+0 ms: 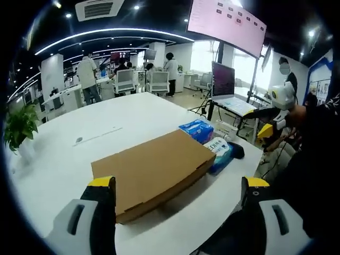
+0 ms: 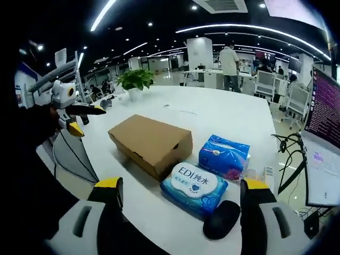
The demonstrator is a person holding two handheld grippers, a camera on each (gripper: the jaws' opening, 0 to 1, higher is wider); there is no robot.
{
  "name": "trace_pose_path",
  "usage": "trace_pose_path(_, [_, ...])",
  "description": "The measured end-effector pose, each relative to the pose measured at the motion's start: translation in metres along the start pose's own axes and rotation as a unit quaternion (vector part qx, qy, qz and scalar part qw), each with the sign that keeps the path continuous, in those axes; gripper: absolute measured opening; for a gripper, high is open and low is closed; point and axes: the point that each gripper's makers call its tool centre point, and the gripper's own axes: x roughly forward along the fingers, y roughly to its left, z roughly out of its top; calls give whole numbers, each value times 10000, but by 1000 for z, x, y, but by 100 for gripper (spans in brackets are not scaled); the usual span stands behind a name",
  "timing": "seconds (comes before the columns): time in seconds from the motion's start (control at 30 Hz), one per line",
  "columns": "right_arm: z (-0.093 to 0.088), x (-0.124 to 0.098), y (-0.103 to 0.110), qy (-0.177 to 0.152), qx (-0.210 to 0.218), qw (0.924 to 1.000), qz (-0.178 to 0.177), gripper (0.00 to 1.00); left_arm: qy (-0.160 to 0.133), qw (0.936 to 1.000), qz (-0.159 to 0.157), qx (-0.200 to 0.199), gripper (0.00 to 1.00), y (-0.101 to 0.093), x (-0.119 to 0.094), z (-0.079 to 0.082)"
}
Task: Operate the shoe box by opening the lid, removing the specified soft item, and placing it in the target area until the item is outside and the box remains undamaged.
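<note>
Both views are looking down at the closed shoe box (image 1: 154, 170) (image 2: 150, 143) on the white desk (image 1: 79, 154) (image 2: 223, 119) from opposite ends, the left gripper view sitting nearer, sharing box, tissue packs and desk.

The shoe box (image 2: 150, 142) sits on the table (image 2: 223, 114), wipes pack (image 2: 194, 187) and tissue pack (image 2: 224, 156) right beside it, potted plant (image 2: 135, 82) way behind.

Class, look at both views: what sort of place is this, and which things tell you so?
Probably an open-plan office: rows of desks with office chairs, a laptop on a stand and a large wall screen, under strip ceiling lights.
</note>
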Motion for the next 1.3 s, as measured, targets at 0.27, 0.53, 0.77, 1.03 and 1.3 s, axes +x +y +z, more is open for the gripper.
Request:
trace_pose_path(0.27, [-8, 3, -4, 72, 235, 9997, -2, 91, 111, 9999, -60, 12, 97, -7, 11, 4])
trace_pose_path(0.53, [-5, 6, -11, 24, 294, 9996, 30, 90, 206, 9998, -17, 32, 98, -8, 15, 4])
trace_pose_path(0.77, [-7, 11, -11, 21, 320, 9994, 136, 89, 271, 9996, 15, 4, 99, -11, 17, 1])
trace_pose_path(1.03, [-16, 11, -12, 78, 362, 9990, 238, 88, 459, 9989, -13, -72, 98, -22, 22, -4])
trace_pose_path(1.3, [-23, 4, -15, 87, 382, 9988, 292, 87, 455, 9990, 19, -41, 99, -28, 25, -1])
